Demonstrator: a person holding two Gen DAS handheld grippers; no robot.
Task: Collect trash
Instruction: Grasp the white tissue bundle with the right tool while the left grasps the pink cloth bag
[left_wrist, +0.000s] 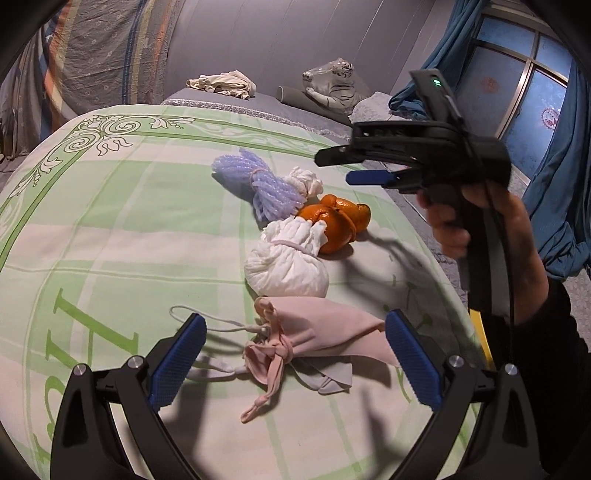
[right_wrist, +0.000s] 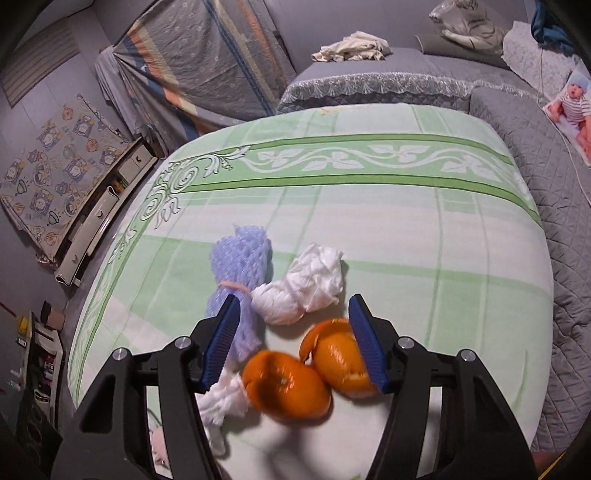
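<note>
Over orange peels (right_wrist: 314, 373), right tongs (right_wrist: 295, 343) gape, empty

Both wrist cams look down close at green bedspread (left_wrist: 110, 221), sharing orange peels (left_wrist: 336, 225) & purple netting (right_wrist: 236, 266).

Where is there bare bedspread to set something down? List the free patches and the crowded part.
Free: the green bedspread between the leaf border band and the white tissue wad; also left of the purple foam net, toward the scroll corner. Crowded: the middle row, from foam net through orange peels and tied white bundle to the pink cloth.
</note>
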